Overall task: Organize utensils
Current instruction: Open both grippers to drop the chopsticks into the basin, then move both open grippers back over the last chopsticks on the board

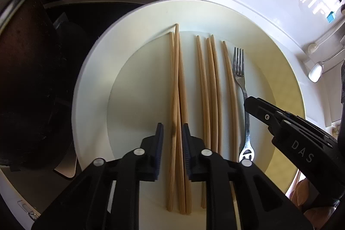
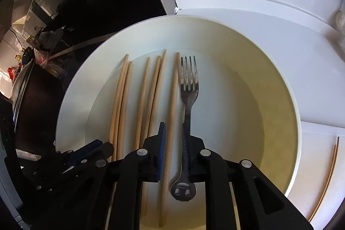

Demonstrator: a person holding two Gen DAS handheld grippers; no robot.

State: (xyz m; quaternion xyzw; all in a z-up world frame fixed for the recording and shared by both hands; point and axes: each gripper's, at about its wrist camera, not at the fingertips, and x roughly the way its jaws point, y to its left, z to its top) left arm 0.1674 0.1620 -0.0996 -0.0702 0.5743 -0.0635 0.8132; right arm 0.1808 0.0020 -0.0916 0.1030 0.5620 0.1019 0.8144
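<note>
both grippers low over the white plate (image 1: 90,87), jaws slightly spread.
left gripper (image 1: 172,133) straddles a bundle of chopsticks (image 1: 177,100), pads not pressing; right gripper (image 2: 173,133) straddles the fork (image 2: 188,100) handle plus one chopstick (image 2: 172,100), grip loose. all utensils lie flat on the plate.

Both grippers are matte black plastic, with angular linked fingers joined by round silver pins. The left gripper (image 1: 172,133) has ribbed dark-blue pads (image 1: 160,143) on its inner faces. The right gripper (image 2: 174,133) carries small screws and white letters "DAS" on its side.
</note>
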